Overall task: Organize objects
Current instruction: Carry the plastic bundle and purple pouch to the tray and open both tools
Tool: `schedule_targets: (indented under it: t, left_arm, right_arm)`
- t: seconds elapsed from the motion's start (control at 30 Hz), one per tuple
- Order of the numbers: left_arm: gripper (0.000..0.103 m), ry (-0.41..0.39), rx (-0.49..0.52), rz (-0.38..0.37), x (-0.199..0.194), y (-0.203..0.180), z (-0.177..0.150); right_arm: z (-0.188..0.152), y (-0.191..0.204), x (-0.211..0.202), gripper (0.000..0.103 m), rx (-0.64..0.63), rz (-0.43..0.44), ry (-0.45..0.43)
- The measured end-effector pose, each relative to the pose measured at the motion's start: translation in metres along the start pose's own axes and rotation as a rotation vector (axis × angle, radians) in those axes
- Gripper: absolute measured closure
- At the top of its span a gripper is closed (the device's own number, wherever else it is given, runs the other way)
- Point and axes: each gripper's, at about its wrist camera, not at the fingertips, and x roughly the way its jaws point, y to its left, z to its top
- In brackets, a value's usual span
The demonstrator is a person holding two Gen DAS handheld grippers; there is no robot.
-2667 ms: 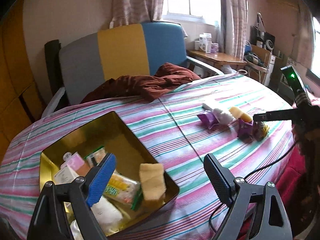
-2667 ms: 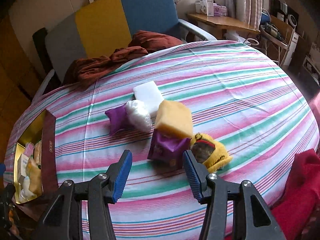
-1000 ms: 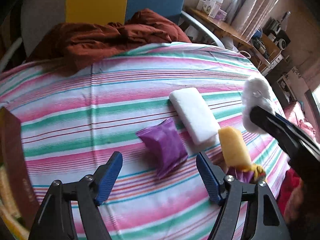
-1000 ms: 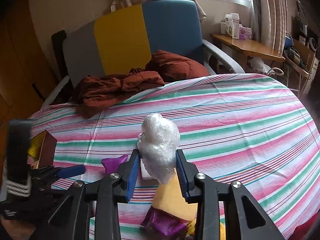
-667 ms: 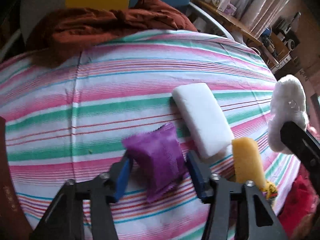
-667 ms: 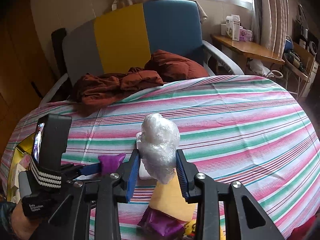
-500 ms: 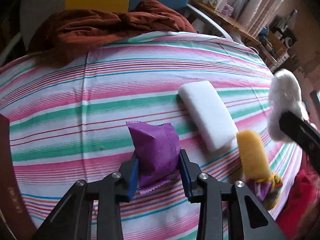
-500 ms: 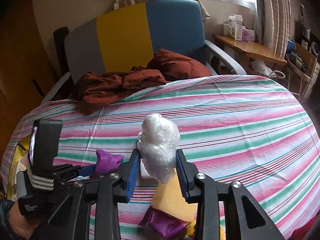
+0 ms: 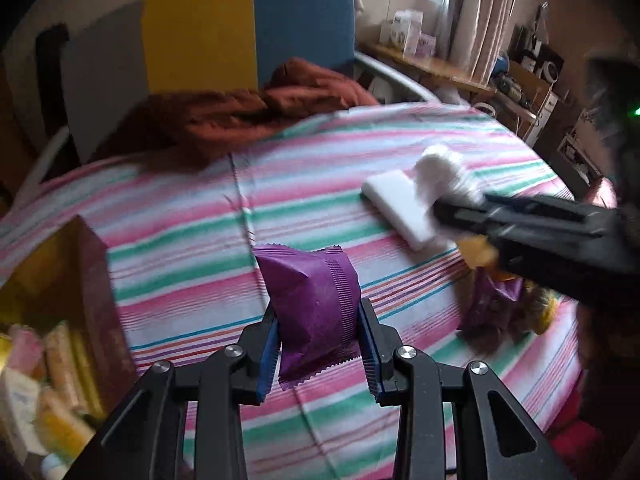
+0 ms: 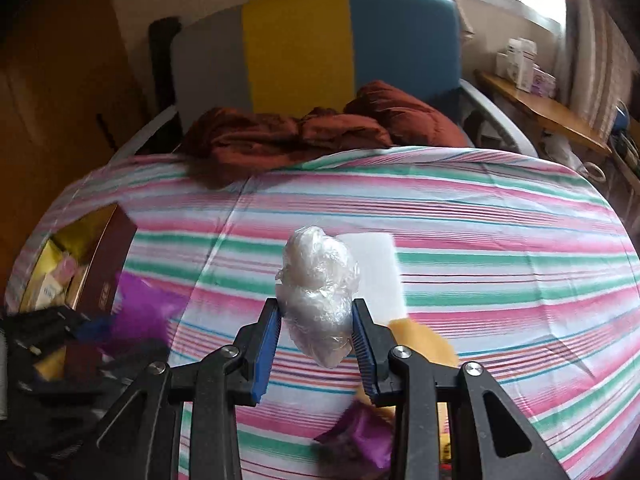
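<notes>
left gripper [image 9: 318, 344]: clenched on crinkled purple foil packet [image 9: 314, 304], lifted at frame centre above striped tablecloth [image 9: 192, 248] | right gripper [image 10: 314, 340]: clenched on white plastic-wrapped bundle [image 10: 318, 294], frame centre | white rectangular block [image 10: 378, 270]: on cloth behind bundle | gold-lined box [image 9: 86, 256]: left edge

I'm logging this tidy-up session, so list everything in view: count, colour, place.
purple packet: one, purple, between the left gripper's pads
clear plastic wad: one, whitish, between the right gripper's pads
white block: one, white, on the tablecloth
second purple packet: one, purple, near edge
yellow sponge: one, yellow, beside the white block
box: one, brown outside, gold inside, left, holding items
tablecloth: one, striped
cloth: one, rust, far edge
chair: one, grey, yellow, blue
left gripper: shut
right gripper: shut
</notes>
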Motion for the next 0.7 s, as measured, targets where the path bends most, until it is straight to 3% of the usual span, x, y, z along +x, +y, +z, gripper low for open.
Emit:
schedule_targets:
  t: [0.33, 0.7]
  left_arm:
    - [0.067, -0.162, 0.023, 0.043, -0.075, 0.018, -0.008]
    - [0.066, -0.220, -0.009, 0.090, -0.119, 0.054, -0.031]
  right_arm:
    - [-0.011, 0.033, 0.015, 0.068, -0.102, 0.014, 0.062]
    - [-0.016, 0.059, 0.010, 0.068, -0.086, 0.051, 0.089]
